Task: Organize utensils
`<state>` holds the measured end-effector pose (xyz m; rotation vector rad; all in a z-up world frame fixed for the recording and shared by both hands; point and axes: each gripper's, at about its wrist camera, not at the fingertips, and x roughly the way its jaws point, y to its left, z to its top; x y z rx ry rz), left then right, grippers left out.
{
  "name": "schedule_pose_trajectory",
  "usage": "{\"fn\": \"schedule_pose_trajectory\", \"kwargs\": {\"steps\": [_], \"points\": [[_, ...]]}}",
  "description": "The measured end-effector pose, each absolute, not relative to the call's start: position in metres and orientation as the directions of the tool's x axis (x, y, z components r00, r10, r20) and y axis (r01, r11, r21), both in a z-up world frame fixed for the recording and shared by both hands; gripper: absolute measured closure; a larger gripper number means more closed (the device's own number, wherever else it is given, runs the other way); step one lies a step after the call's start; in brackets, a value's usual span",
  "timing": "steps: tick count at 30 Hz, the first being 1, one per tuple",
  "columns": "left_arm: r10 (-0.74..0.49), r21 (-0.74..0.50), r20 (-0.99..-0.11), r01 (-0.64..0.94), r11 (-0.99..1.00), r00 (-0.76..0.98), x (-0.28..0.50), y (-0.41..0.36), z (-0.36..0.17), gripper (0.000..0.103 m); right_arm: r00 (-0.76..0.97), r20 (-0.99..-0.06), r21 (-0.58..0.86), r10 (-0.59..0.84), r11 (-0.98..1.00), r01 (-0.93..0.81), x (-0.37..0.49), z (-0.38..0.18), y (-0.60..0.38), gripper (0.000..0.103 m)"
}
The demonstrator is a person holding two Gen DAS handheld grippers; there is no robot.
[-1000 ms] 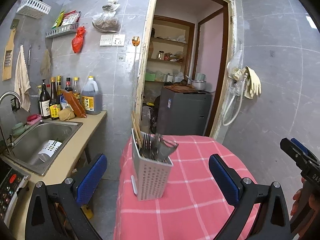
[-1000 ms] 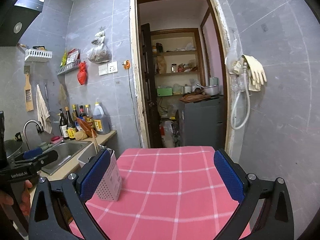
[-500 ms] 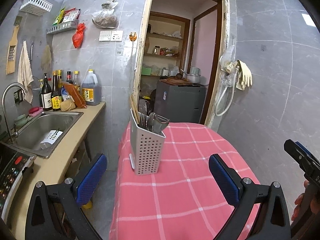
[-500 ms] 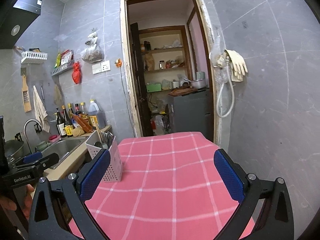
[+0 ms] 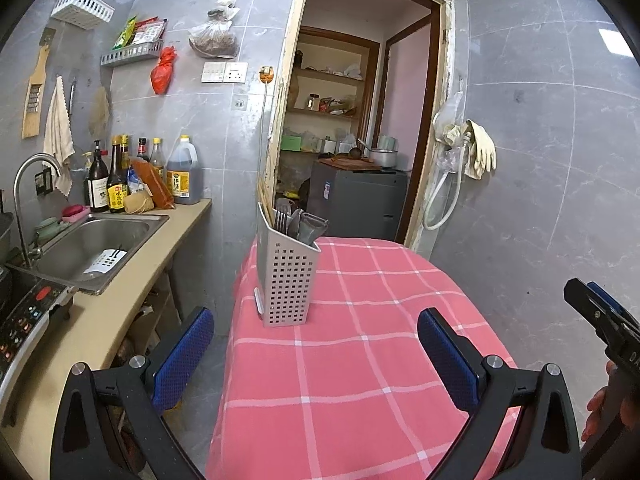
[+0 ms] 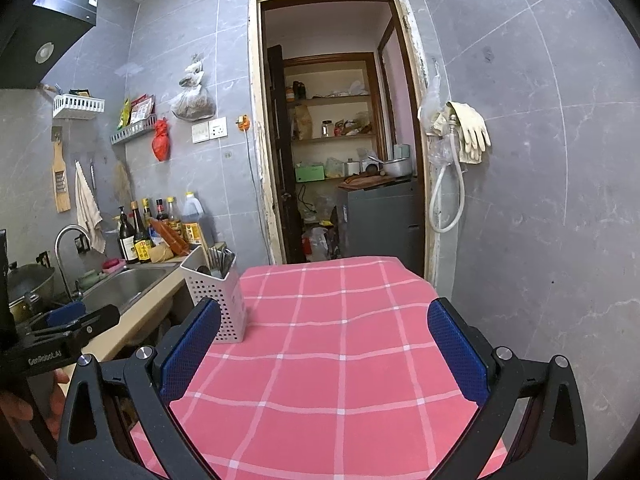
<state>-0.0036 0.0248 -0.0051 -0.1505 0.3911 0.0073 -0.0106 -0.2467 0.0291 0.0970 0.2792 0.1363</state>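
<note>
A grey perforated utensil holder (image 5: 287,280) stands upright near the far left edge of the table with the pink checked cloth (image 5: 360,360). It holds chopsticks, forks and other metal utensils (image 5: 298,224). It also shows in the right wrist view (image 6: 218,300), left of centre. My left gripper (image 5: 316,356) is open and empty, held back from the holder above the table's near left side. My right gripper (image 6: 324,348) is open and empty over the table's near part.
A kitchen counter (image 5: 120,304) with a steel sink (image 5: 92,248), tap and sauce bottles (image 5: 120,176) runs along the left, with a gap to the table. An open doorway (image 5: 352,140) lies behind the table. A tiled wall with a hose and gloves (image 5: 476,152) stands at the right.
Both grippers have drawn back from the table, so the utensil holder looks smaller and farther away and more cloth shows. Both stay open and empty.
</note>
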Motion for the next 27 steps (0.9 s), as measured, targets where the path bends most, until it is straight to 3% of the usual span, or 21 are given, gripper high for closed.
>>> {"fn": "schedule_pose_trajectory", "kwargs": {"steps": [27], "points": [[-0.018, -0.134, -0.376, -0.035, 0.990, 0.926, -0.009, 0.017, -0.011, 0.001, 0.938, -0.307, 0.123, 0.158, 0.984, -0.125, -0.008, 0.010, -0.244, 0.001]]}}
